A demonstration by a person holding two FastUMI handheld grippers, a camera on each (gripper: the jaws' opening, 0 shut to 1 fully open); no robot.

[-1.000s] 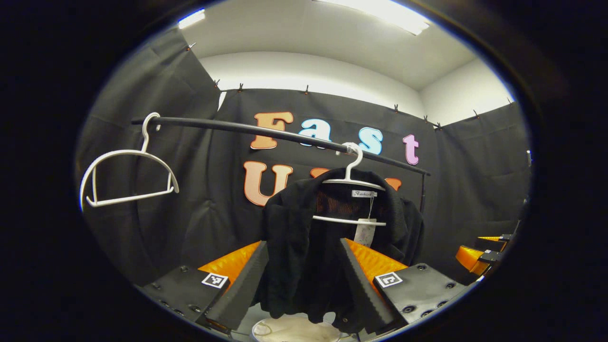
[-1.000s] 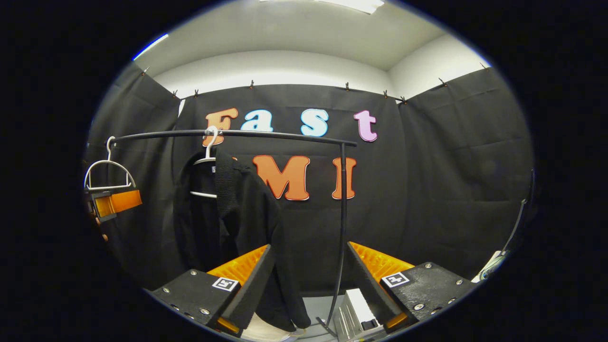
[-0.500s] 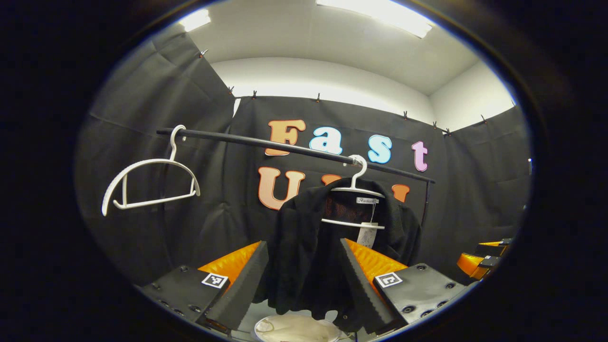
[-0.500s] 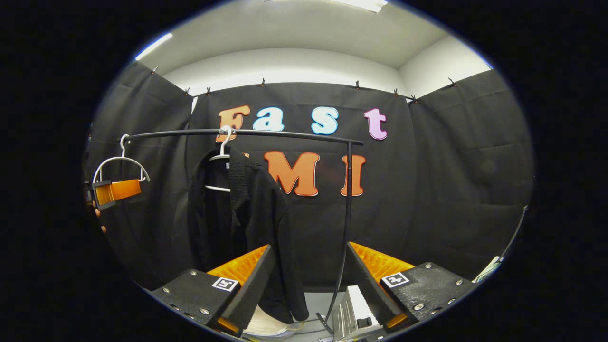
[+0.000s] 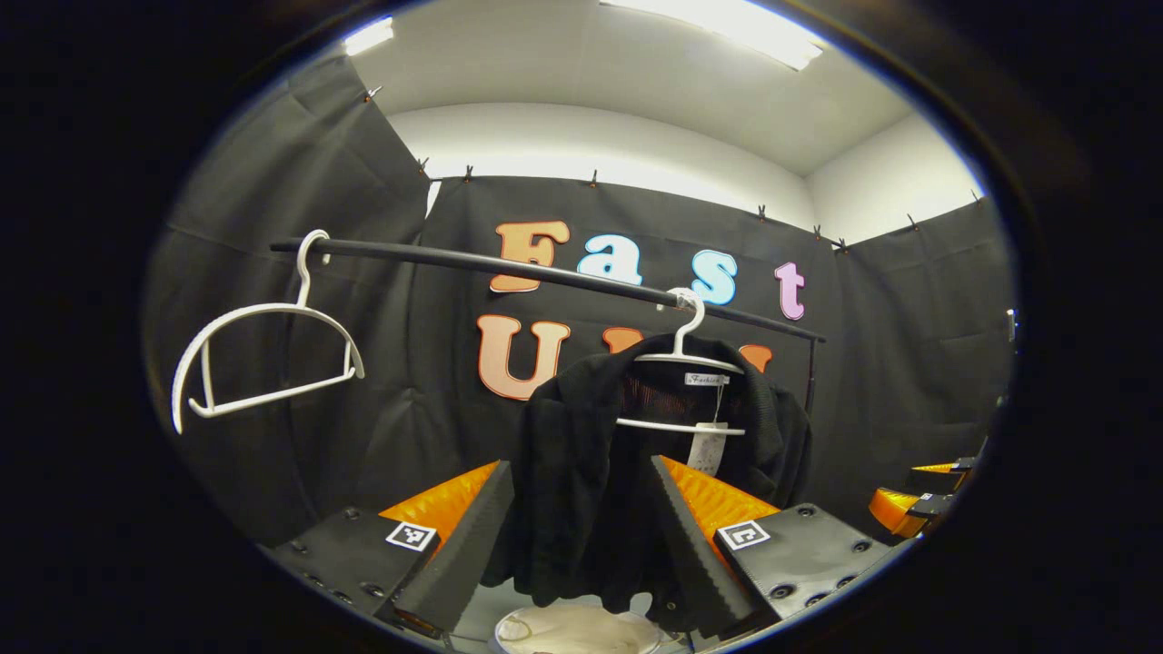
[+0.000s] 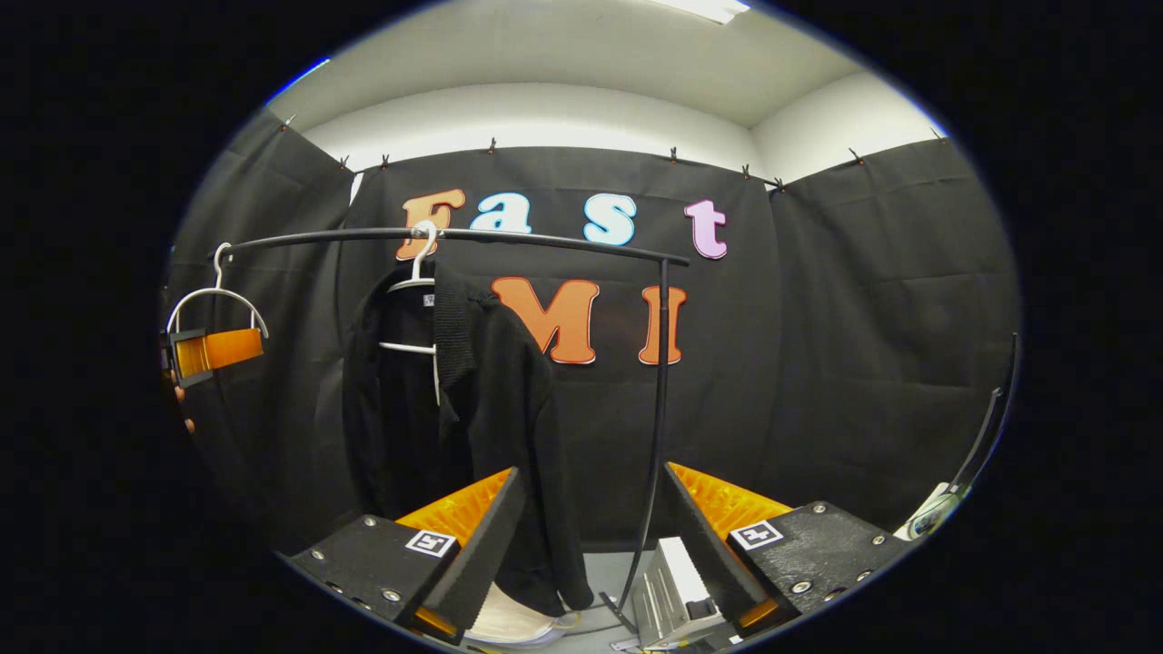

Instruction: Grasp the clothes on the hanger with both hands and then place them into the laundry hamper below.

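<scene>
**Soft black jacket waiting on its hanger**

The black jacket (image 5: 581, 490) is hanging on a white hanger (image 5: 683, 359) from the dark rail (image 5: 509, 265). In the left gripper view it is sitting in the lower middle of the frame. In the right gripper view it is hanging at the left of the middle. The hamper (image 5: 577, 631) is showing as a pale round shape at the very bottom, right under the jacket.

The left claw (image 5: 581, 536) is standing wide open and holding nothing. The jacket is showing in the gap between its fingers, but I cannot tell if it is touching them. The right claw (image 6: 591, 536) is also wide open and empty, and it is aiming at the rail's thin upright post (image 6: 656, 409), to the right of the jacket.

The jacket is looking soft, floppy and light. It will probably sag and bunch when pinched. I think the best places to grab are the two shoulders or the front edges, one claw on each side, so it slides off the hanger evenly.

A second white hanger (image 5: 263, 341) is hanging bare at the upper left.

A small label (image 5: 706, 379) is sitting inside the collar, and a paper tag (image 5: 707, 447) is dangling below it. The writing is too small to be sure of.
</scene>
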